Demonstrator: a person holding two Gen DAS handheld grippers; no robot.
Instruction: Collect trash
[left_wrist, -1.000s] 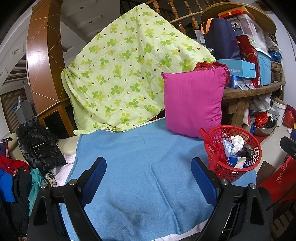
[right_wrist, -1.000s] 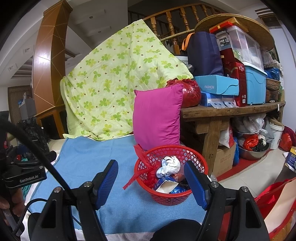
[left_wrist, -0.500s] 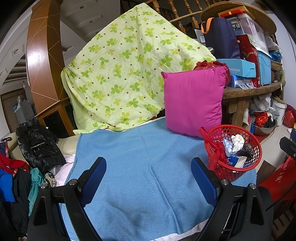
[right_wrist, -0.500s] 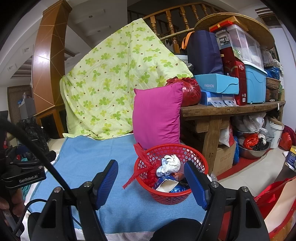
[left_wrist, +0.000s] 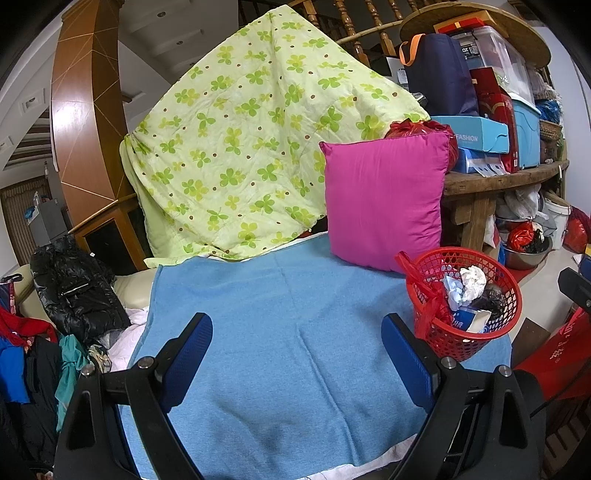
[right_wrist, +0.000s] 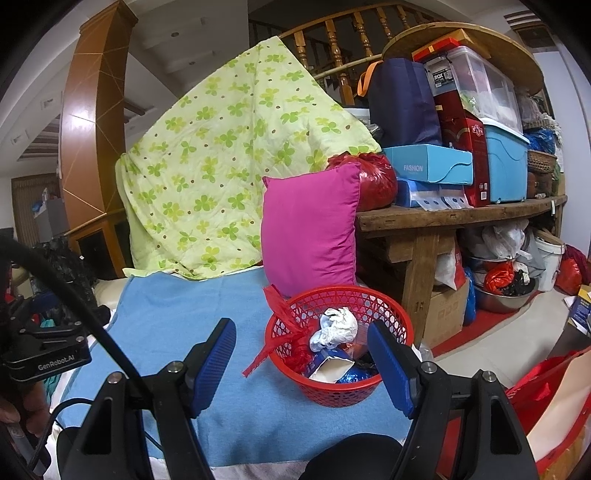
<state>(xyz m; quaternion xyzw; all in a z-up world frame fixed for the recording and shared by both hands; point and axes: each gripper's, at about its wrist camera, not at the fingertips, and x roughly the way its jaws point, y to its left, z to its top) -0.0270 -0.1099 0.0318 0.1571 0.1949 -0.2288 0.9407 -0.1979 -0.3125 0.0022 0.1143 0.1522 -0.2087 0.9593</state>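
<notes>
A red mesh basket (left_wrist: 500, 325) (right_wrist: 391, 314) stands on the blue blanket (left_wrist: 280, 325) (right_wrist: 166, 317) at its right edge. It holds crumpled white paper (right_wrist: 334, 326) (left_wrist: 472, 278), a blue-and-white carton (right_wrist: 332, 363) and a red plastic bag (right_wrist: 284, 325). My left gripper (left_wrist: 297, 341) is open and empty above the blanket, left of the basket. My right gripper (right_wrist: 301, 349) is open and empty, its fingers on either side of the basket's near rim in the right wrist view.
A magenta pillow (left_wrist: 384, 199) (right_wrist: 310, 225) leans behind the basket. A green clover quilt (left_wrist: 251, 147) hangs at the back. A wooden table (right_wrist: 443, 218) with boxes stands to the right. Clothes (left_wrist: 74, 295) lie at the left. A red bag (right_wrist: 546, 398) sits on the floor.
</notes>
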